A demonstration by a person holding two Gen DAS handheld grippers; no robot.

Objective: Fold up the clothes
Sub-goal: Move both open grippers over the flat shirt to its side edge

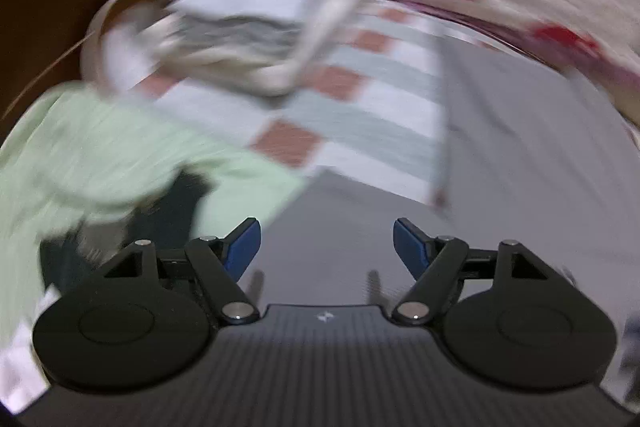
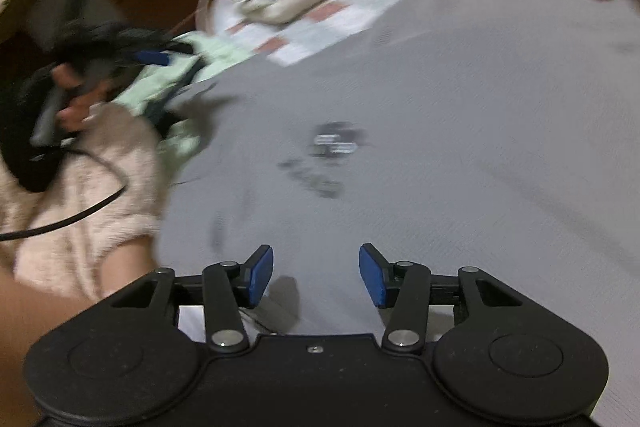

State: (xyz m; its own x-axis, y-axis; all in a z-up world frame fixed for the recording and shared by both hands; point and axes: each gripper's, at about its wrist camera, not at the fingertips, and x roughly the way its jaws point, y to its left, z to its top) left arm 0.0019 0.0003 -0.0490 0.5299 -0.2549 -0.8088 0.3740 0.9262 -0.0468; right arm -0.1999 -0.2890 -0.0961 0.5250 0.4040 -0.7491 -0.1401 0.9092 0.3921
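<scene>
At far left a green garment point(image 1: 100, 147) lies bunched; my left tongs point(image 1: 326, 247) hang spread wide beside it, holding nothing. A grey shirt point(image 2: 420, 115) lies flat in the middle, with a folded stack point(image 1: 240, 27) beyond it. My right tongs point(image 2: 316, 277) hover just over the shirt's near part — also wide, empty. Everything is blurred — a pinch now could catch both layers or miss the edge.

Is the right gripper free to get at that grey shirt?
Probably yes: the right gripper is open and empty, the grey shirt lies spread just ahead, and nothing sits between them.
</scene>
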